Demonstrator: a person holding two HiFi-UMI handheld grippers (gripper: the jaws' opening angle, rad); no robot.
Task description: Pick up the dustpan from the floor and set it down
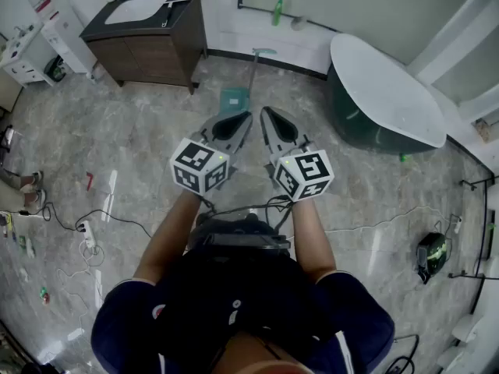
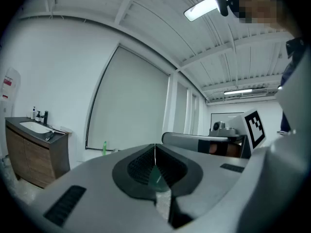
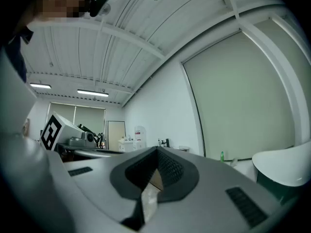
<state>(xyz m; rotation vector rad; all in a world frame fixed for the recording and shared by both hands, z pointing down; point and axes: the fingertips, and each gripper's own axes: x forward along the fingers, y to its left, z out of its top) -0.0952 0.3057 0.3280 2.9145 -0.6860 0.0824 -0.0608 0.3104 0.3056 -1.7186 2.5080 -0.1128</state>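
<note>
Dustpan (image 1: 232,100) teal, long thin upright handle, on glossy marbled floor (image 1: 140,146).

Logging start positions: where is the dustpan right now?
In the head view, the dustpan sits on the floor just ahead of the left gripper, between the vanity cabinet at left and the bathtub at right.

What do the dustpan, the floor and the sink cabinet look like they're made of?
Dustpan: probably plastic, uniform matte teal. Floor: polished stone or marble-look tile, grey veining with glare streaks. Cabinet: wood or wood-look laminate, brown streaky fronts.
</note>
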